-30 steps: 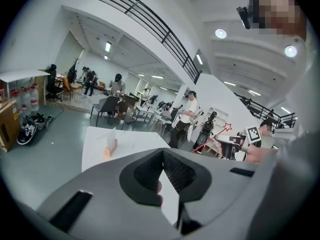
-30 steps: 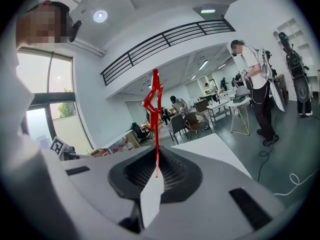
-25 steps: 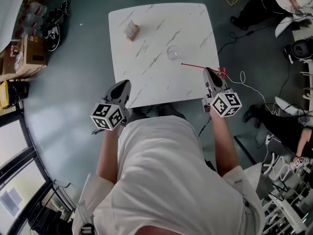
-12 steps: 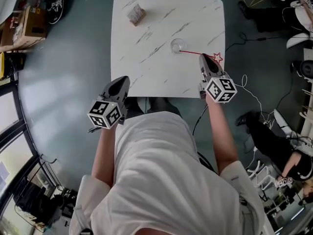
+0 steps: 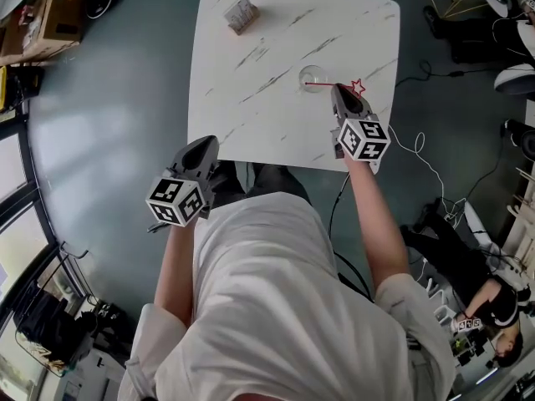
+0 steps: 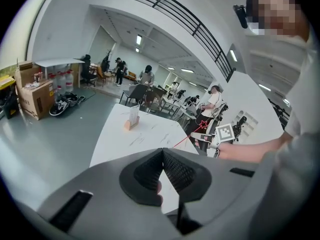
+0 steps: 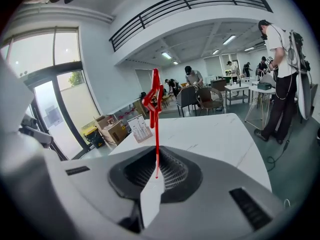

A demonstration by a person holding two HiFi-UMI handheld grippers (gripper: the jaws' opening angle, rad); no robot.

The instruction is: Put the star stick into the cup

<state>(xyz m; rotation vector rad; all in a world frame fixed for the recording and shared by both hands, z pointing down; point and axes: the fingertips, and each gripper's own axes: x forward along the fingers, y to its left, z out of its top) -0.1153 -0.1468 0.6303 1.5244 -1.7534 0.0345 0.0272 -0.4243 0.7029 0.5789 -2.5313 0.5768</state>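
A clear cup stands on the white marble table, right of its middle. The red star stick lies almost level above the table, its thin end over the cup and its star to the right. My right gripper is shut on the stick just right of the cup. In the right gripper view the stick rises from the shut jaws to the star. My left gripper hangs off the table's near edge, shut and empty.
A small card holder stands at the table's far left, also seen in the left gripper view. Cardboard boxes sit on the floor to the left. Cables and seated people's legs are on the right.
My right gripper has carried the star stick left and forward, so its thin end went from beside the cup to over it. The left gripper has hardly moved.
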